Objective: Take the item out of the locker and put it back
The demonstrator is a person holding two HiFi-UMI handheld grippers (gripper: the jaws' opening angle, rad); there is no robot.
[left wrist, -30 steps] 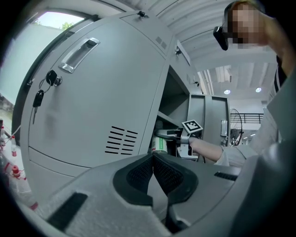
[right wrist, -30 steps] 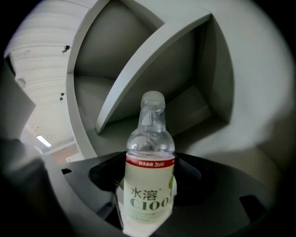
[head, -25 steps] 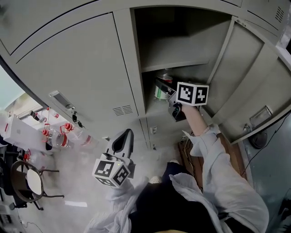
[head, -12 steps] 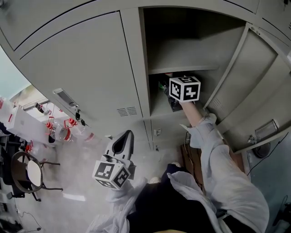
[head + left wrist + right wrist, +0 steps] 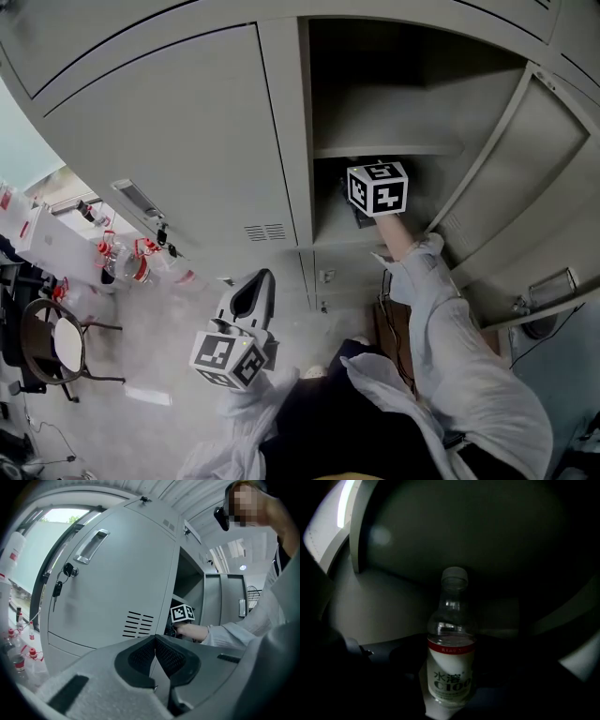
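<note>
While its label reads "水溶 C100" under a red band, bottle [image 5: 451,641] stands upright inside locker [image 5: 394,98], below shelf [image 5: 412,148], centred between right gripper [image 5: 451,672] jaws, which clamp its sides, partly spread. Left gripper [image 5: 155,648] hangs near the closed door, jaws pressed together, empty.

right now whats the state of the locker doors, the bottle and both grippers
locker door: open
next door: shut, key in its lock
bottle: upright, capped, inside the locker
left gripper: shut, empty
right gripper: shut on bottle
</note>
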